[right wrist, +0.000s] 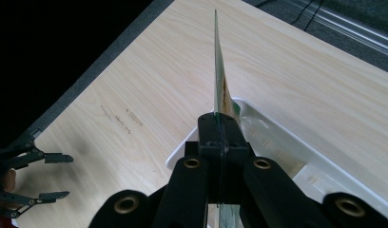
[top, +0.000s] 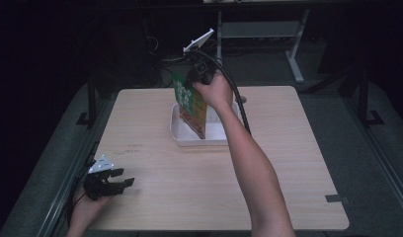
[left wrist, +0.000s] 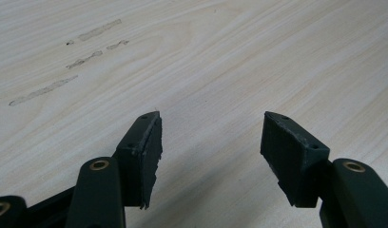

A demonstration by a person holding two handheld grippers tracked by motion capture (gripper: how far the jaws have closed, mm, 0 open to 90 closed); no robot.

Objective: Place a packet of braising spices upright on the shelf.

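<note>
A flat green packet [top: 190,104] with food pictures hangs upright, its lower end inside a white tray [top: 182,138] at the table's middle back. My right gripper [top: 193,81] is shut on the packet's top edge; in the right gripper view the packet [right wrist: 219,80] shows edge-on, rising from the closed jaws over the tray [right wrist: 277,142]. My left gripper [top: 123,177] rests open near the table's front left corner, a hand behind it. In the left gripper view its fingers [left wrist: 144,152] stand wide apart over bare wood, with nothing between them. The left gripper [right wrist: 54,175] also appears far off in the right gripper view.
The light wooden table [top: 155,197] bears faint smudge marks [top: 128,148] left of centre. A strip of dark tape [top: 336,199] sits at its right front edge. Dark floor, cables and a white desk frame [top: 293,44] lie beyond the table.
</note>
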